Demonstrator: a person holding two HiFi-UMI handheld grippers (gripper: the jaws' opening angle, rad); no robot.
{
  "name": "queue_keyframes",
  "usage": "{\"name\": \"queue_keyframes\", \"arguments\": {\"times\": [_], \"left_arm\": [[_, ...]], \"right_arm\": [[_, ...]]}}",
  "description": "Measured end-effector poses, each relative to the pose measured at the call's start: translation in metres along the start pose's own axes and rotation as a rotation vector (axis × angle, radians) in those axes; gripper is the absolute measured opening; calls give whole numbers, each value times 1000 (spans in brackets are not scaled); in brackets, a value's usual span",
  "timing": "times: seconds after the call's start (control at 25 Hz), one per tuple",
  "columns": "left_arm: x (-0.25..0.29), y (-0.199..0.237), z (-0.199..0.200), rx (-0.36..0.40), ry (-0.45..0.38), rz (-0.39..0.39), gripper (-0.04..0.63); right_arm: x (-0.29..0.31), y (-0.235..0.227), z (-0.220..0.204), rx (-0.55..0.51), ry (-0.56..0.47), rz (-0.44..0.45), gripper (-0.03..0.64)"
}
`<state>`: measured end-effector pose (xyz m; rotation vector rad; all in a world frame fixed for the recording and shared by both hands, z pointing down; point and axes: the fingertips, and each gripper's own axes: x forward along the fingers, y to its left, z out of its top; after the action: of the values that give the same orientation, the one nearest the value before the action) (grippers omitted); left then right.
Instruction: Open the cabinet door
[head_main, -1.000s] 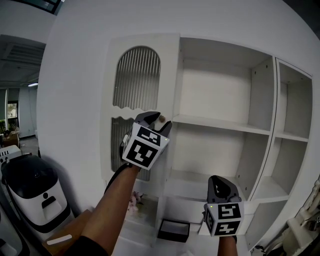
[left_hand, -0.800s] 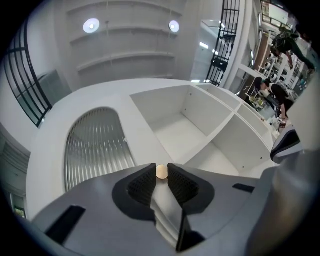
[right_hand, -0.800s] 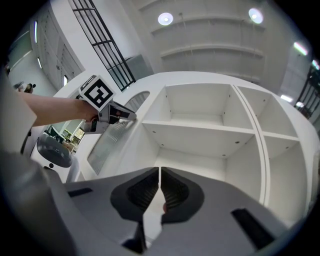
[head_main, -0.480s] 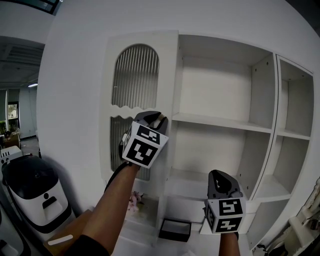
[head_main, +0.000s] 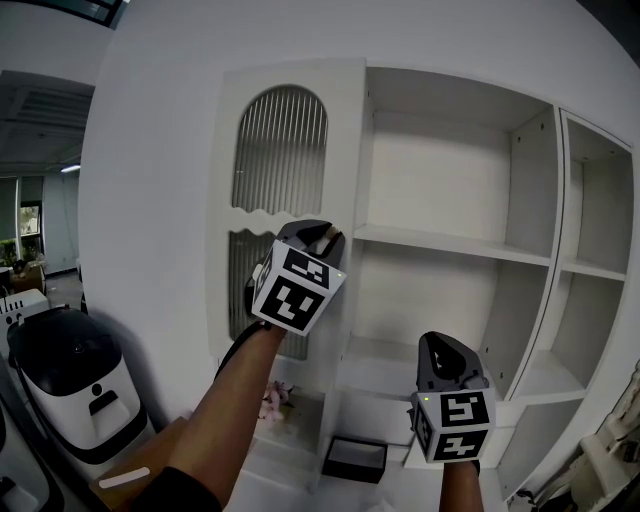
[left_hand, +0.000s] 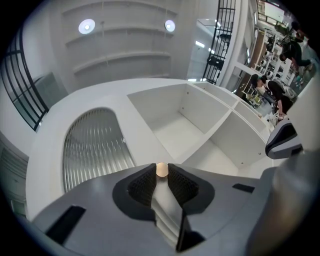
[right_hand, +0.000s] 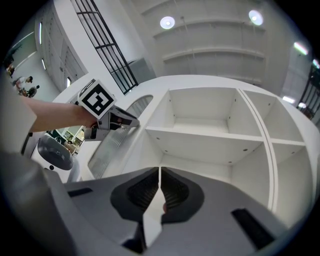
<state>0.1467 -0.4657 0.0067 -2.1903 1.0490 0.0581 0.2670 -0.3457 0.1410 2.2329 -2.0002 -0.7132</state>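
— Where's the door?
— The door (head_main: 285, 150) stands left of the shelves (head_main: 450, 245), long side upright, face towards me. My left gripper (head_main: 322, 238) is clamped on its knob (left_hand: 162, 169), at the right edge.
— And the right?
— My right gripper (right_hand: 159, 172) hangs lower, jaws together, empty.

No word, number, brand name or label can be read anywhere in the views. The only printed marks are black-and-white square code patterns with no letters in them. One set is on the white plastic cube (head_main: 297, 288) just behind the claw of the left gripper (head_main: 322, 236). The other set is on the matching white cube (head_main: 453, 425) just behind the claw of the right gripper (head_main: 440, 346).
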Motion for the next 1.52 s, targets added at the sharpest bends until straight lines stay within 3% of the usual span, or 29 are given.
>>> {"name": "queue_keyframes", "arguments": {"times": [0.76, 1.52], "left_arm": [[-11, 1, 5, 16, -7, -12, 75], [-89, 14, 28, -3, -101, -72, 74]], "right_arm": [[2, 9, 10, 6, -17, 20, 23], [-5, 68, 66, 18, -117, 128, 23]]}}
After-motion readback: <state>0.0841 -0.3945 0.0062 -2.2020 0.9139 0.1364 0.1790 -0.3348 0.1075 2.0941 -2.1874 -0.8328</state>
